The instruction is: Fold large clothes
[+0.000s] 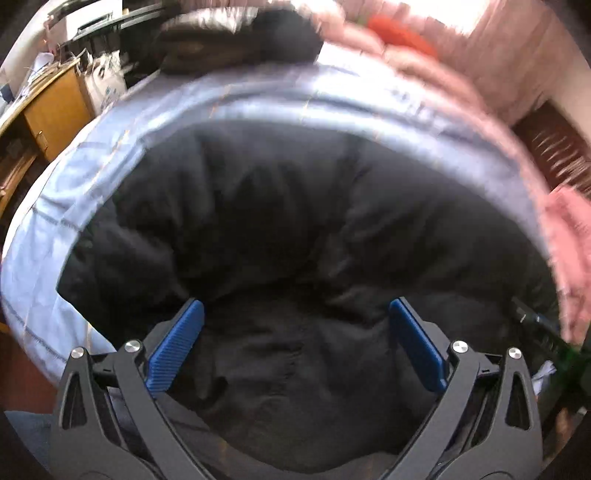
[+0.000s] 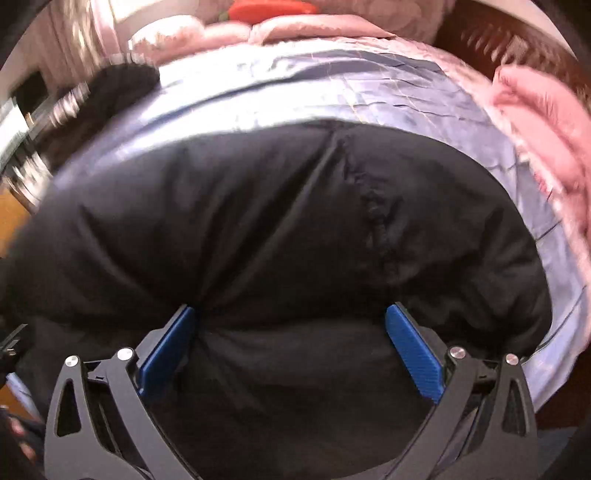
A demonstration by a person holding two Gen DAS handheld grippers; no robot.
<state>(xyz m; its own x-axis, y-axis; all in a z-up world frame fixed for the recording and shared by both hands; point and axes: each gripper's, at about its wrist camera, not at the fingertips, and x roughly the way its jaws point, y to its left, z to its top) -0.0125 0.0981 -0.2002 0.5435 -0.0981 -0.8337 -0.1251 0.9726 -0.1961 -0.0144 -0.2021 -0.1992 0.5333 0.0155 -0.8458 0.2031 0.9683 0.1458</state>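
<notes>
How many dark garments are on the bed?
2: a black padded jacket spread on the blue sheet under both sets of open jaws, and a dark heap at the far edge. Blur may hide more.

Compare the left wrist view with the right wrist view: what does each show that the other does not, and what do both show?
Only the left wrist view shows the wooden desk at the left edge and the white bag beside it.

Only the right wrist view shows a long stitched seam running down the black padded jacket.

Both show the jacket lying on the pale blue sheet, pink bedding and a red item behind it. In each view an open tool, left tool and right tool, has its blue pads wide apart with the jacket fabric bulging between them.
</notes>
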